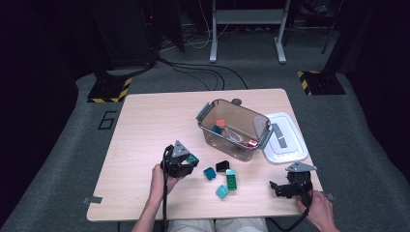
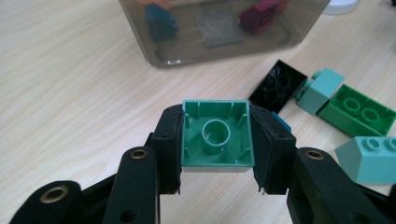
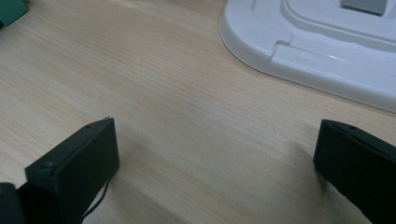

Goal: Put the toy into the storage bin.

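The high view looks forward and down over the whole table [image 1: 145, 125], the left gripper view sits close above it facing the clear bin [image 2: 224, 28] at twelve o'clock, and the right gripper view skims low toward the white lid [image 3: 317, 56] at one o'clock.

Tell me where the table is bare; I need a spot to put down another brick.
Bare wood lies left of the clear bin, from the left tool to the table's far-left corner. A smaller patch sits between the white lid and the right tool. Loose bricks crowd the front middle.
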